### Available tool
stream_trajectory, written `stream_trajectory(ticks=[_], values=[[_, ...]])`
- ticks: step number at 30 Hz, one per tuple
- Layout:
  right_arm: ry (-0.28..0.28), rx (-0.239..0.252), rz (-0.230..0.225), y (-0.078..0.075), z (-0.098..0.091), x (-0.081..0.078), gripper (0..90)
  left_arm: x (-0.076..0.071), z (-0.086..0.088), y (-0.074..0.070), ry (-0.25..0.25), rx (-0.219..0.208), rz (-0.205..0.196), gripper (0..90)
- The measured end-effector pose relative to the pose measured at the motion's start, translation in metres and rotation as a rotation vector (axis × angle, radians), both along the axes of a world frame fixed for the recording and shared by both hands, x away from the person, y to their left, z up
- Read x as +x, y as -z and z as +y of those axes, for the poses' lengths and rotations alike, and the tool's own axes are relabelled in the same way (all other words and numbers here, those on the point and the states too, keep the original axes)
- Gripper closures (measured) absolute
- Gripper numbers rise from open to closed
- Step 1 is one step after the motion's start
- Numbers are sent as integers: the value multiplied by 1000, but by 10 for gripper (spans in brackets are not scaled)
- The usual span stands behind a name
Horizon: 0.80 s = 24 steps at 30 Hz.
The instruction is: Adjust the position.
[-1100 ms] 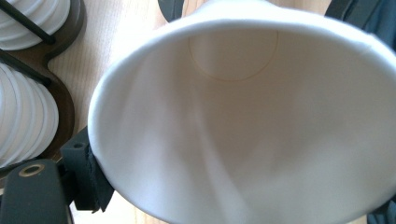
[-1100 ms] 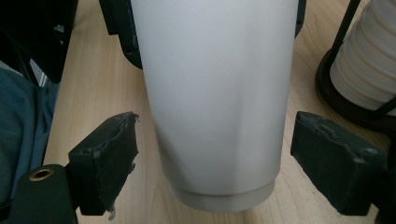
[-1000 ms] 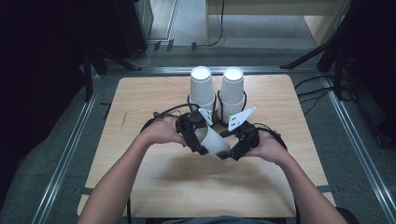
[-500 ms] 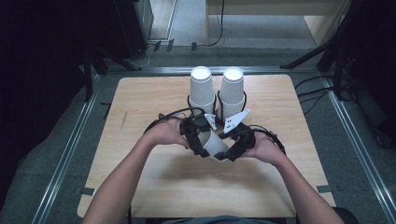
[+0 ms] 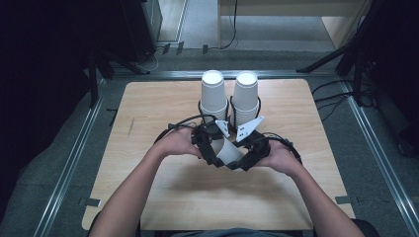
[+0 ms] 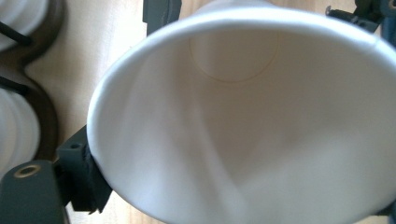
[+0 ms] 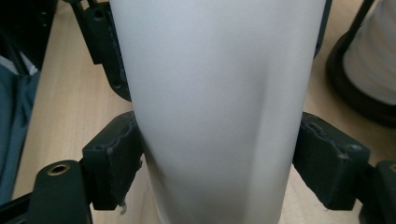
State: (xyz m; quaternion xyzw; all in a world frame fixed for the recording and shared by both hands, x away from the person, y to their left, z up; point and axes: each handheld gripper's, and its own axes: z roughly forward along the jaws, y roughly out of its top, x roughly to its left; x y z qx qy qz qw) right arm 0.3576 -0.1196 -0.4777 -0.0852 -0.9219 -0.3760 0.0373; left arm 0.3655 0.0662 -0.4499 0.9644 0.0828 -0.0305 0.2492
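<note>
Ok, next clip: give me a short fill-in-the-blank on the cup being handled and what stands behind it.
1. The paper cup between the two grippers is coloured ____.
2. Behind the grippers stand ____ stacks of cups in a black holder.
3. In the right gripper view, the right gripper has one pad on each ____ of the cup.
4. The table is made of ____.

Missing words: white; two; side; wood

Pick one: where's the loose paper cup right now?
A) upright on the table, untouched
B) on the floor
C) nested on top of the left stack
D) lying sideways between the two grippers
D: in the high view the paper cup lies on its side between the left gripper and right gripper, in front of the two cup stacks.
</note>
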Motion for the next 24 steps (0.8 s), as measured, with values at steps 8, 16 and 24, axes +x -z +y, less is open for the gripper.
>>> stream_trajectory(ticks=[8, 16, 24], values=[[5, 25, -21, -5, -6, -1, 206, -2, 10, -4, -63, -127, 28, 0], [8, 55, -28, -8, -9, -1, 204, -5, 24, -5, -110, -232, 50, 0], [15, 94, -13, -6, -12, -4, 202, -13, 30, 0, -170, -301, 64, 0]])
